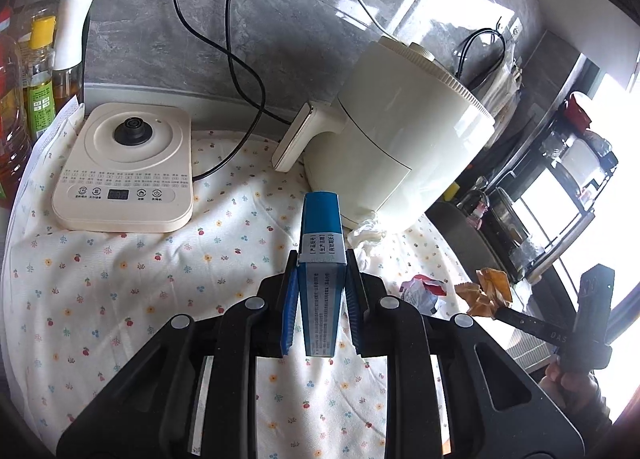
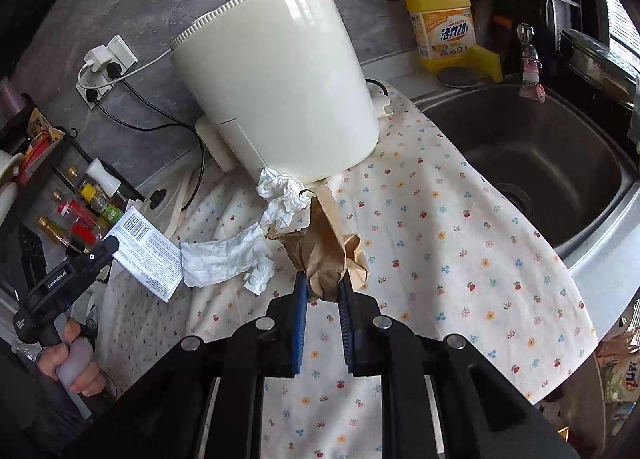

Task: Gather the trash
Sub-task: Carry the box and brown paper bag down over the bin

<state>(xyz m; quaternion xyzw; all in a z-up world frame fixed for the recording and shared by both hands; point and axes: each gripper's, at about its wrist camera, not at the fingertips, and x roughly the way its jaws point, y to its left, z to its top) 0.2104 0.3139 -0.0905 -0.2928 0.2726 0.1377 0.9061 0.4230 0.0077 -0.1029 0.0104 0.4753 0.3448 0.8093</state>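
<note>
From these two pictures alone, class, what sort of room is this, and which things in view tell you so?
Most likely a home kitchen counter. A steel sink is set into it, a yellow bottle of dish soap stands behind the sink, and an air fryer and bottles of cooking oil sit along the wall.

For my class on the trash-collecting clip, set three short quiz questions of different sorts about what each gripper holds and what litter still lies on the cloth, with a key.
1. True or false: the left gripper holds a blue carton.
2. What does the right gripper grip? A) a bottle B) crumpled brown paper C) a cable
3. Name one piece of trash lying loose on the floral cloth in front of the cream air fryer.

Key
1. True; its pads clamp the carton's sides.
2. B
3. The crumpled white tissue; the flattened white paper or the blister pack also count.
</note>
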